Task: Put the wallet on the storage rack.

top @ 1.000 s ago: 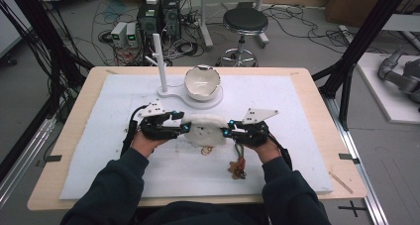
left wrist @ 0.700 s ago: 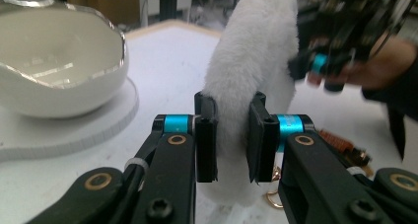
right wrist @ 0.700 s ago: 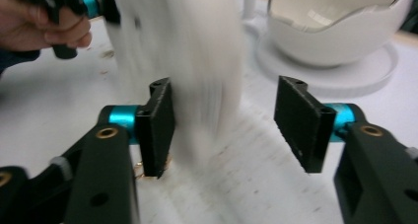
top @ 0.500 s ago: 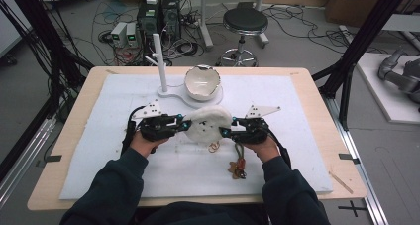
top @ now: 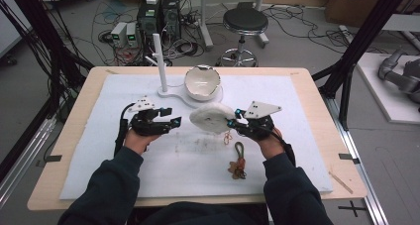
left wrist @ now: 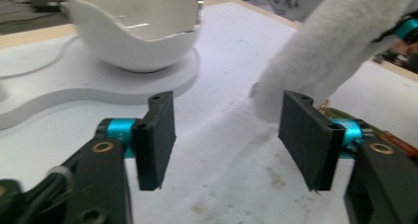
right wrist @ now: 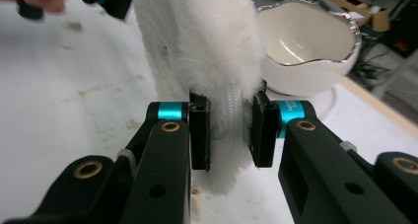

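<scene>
The table sits in a lab cluttered with cables, computers and a stool, and I work on a white mat (top: pixel 307 136) spread over its wooden top. The fluffy white pouch (top: pixel 212 118) hangs above the middle of that mat, lifted clear of it, with its right edge pinched in my right gripper (top: pixel 233 123); in the right gripper view the two pads press a ribbed strip on the pouch's edge, which looks like a zipper, though I can't be sure. Those jaws have just been closing further on that strip. A second ago both of my grippers were on the pouch as it lay low on the mat; now my left gripper (top: pixel 174 122) has drawn off to the left and its jaws have just been opening, so they stand wide apart with nothing between them. In the left gripper view the pouch's near end hangs just beyond the right-hand pad, close but not touching. I judge this to mean the pouch is now carried by one hand alone, and the free one is ready to take a fresh hold. Behind the pouch stands the egg-shaped white bowl (top: pixel 202 82) on its white base with an upright post (top: pixel 159 61), and near my right forearm a small brown cord charm (top: pixel 237 161) lies on the mat.
</scene>
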A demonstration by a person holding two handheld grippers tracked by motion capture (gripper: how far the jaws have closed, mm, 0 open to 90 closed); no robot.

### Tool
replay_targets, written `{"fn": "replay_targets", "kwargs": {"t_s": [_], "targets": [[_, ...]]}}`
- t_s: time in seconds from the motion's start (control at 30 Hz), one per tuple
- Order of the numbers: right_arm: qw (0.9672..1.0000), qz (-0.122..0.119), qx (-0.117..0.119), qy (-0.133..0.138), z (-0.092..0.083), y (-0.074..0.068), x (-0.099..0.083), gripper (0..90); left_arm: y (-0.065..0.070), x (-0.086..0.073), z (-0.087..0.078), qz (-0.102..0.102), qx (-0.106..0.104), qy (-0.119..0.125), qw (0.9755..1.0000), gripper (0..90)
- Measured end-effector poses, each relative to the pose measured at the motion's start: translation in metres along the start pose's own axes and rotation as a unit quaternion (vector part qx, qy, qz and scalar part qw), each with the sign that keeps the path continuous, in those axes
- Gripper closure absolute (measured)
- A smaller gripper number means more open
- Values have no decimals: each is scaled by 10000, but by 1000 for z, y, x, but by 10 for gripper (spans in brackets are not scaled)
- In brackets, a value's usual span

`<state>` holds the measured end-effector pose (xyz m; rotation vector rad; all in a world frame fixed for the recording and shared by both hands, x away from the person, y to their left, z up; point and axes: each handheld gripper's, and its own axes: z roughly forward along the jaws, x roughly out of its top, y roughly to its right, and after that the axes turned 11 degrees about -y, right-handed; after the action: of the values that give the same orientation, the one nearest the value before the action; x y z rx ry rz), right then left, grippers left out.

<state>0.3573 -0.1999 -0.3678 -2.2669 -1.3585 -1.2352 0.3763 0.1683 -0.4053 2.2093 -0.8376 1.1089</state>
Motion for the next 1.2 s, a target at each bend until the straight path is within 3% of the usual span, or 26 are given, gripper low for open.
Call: {"fn": "replay_targets", "kwargs": {"t_s": [0.1, 0.23, 0.37, 0.57, 0.87, 1.17, 1.2], "targets": [[9999, -69, -74, -4, -4, 7, 7, 751, -11, -4, -8, -79, 280, -55, 9996, 296], [9998, -82, -172, -67, -5, 19, 20, 751, -25, -8, -23, -152, 478, 74, 9987, 252], [9992, -226, -283, -147, -6, 32, 38, 751, -38, -13, -37, -198, 680, 175, 9973, 247], [9980, -434, -407, -199, -7, 46, 68, 750, -45, -15, -49, -174, 864, 432, 9952, 247], [9960, -660, -546, -268, 4, 61, 100, 749, -46, -16, -52, -148, 870, 514, 9948, 247], [9940, -668, -713, -485, 29, 80, 125, 750, -50, -17, -55, -210, 831, 565, 9947, 250], [9932, -757, -757, -454, 31, 82, 129, 749, -51, -18, -56, -232, 843, 564, 9946, 250]]}}
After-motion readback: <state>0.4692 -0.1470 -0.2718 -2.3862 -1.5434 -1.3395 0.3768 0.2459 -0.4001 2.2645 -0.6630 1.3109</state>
